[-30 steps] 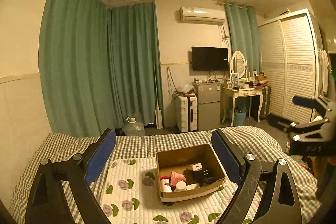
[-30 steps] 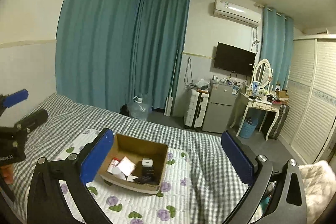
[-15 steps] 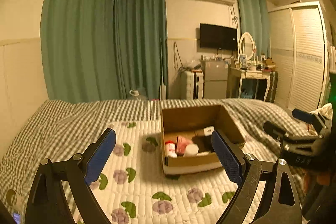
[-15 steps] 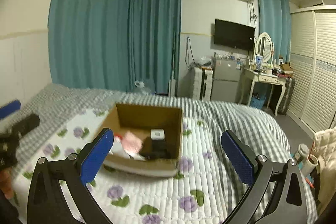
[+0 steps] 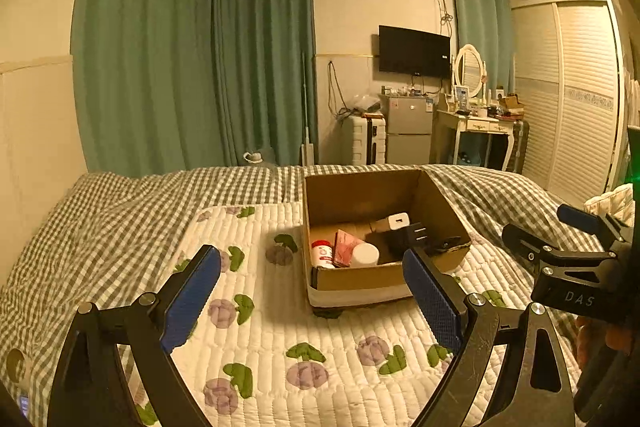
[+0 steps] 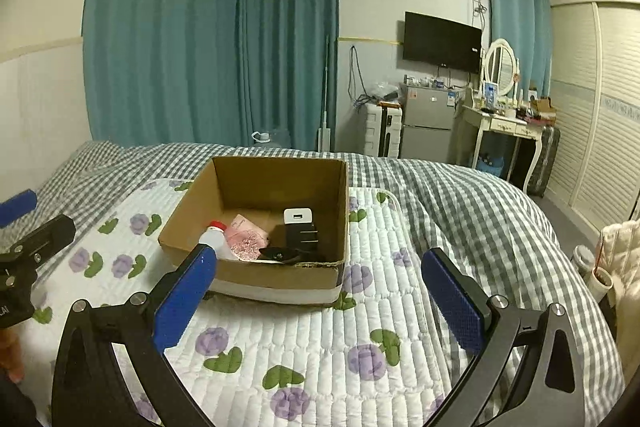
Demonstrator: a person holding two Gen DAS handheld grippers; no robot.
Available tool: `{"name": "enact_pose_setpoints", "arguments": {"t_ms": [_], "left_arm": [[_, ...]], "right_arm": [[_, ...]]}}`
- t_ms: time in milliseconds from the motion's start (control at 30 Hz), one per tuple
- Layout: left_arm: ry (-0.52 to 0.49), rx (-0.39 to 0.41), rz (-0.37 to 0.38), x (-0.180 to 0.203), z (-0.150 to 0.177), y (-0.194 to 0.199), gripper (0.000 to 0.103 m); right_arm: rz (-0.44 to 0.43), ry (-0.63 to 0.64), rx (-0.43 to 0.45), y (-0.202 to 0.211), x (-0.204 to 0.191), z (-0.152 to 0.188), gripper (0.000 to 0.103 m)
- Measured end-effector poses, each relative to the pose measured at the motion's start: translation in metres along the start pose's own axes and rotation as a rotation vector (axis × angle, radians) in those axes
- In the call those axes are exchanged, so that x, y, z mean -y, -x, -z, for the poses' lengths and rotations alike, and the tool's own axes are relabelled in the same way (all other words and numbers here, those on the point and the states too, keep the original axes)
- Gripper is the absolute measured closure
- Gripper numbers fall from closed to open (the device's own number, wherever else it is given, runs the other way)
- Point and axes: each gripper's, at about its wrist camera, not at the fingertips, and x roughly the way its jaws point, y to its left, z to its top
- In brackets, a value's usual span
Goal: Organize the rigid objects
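Observation:
An open cardboard box (image 5: pixel 360 195) (image 6: pixel 276 183) sits on a white floral quilted mat (image 5: pixel 280 339) (image 6: pixel 320 339) on the bed. Inside lie a white bottle with a red cap (image 5: pixel 322 254) (image 6: pixel 212 237), a pink packet (image 5: pixel 344 247) (image 6: pixel 245 237), a white charger (image 5: pixel 394 222) (image 6: pixel 297 215), a black plug adapter (image 5: pixel 408 237) (image 6: pixel 302 237) and a small black item (image 6: pixel 280 253). My left gripper (image 5: pixel 310 293) is open and empty, just short of the box's near wall. My right gripper (image 6: pixel 316 297) is open and empty, also just short of the box. It also shows in the left wrist view (image 5: pixel 560 239).
The bed has a grey checked cover (image 5: pixel 100 211) (image 6: pixel 460 195). Beyond its foot stand a suitcase (image 6: pixel 382 133), a small fridge (image 6: pixel 426 123), a dressing table with a mirror (image 6: pixel 500 115) and a slatted wardrobe (image 6: pixel 600 115). Teal curtains (image 6: pixel 200 47) hang behind.
Both grippers have dropped lower and closer to the box, which now looms larger in both views. Both stay open and empty.

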Motion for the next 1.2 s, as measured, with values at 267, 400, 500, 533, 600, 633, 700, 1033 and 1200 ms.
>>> {"name": "enact_pose_setpoints", "arguments": {"t_ms": [267,400,500,533,600,633,700,1033,1200], "left_arm": [[-0.010,0.003,0.010,0.002,0.000,0.000,0.009],[-0.011,-0.003,0.001,0.002,0.002,-0.002,0.009],[-0.015,-0.005,0.000,0.001,0.003,-0.003,0.009],[-0.016,-0.006,-0.001,0.001,0.003,-0.003,0.009],[-0.016,-0.011,0.006,0.001,0.004,-0.003,0.009],[-0.015,-0.015,0.011,0.001,0.004,-0.004,0.009],[-0.010,-0.017,0.013,0.000,0.004,-0.005,0.009],[-0.019,-0.030,0.013,0.001,0.005,-0.007,0.009],[-0.016,-0.033,0.009,-0.001,0.006,-0.007,0.009]], "right_arm": [[-0.020,0.011,0.000,0.002,-0.008,0.003,0.000],[-0.023,0.016,0.006,0.002,-0.010,0.003,0.000],[-0.021,0.012,0.001,0.002,-0.010,0.003,0.000],[-0.019,0.009,0.000,0.002,-0.010,0.002,0.000],[-0.019,0.004,-0.006,0.001,-0.009,0.002,0.000],[-0.017,0.004,-0.005,0.002,-0.009,0.001,0.000],[-0.017,0.005,-0.001,0.002,-0.009,0.000,0.000],[-0.014,0.011,-0.007,0.001,-0.009,0.002,0.000],[-0.014,0.012,-0.013,-0.001,-0.009,0.001,0.000]]}}
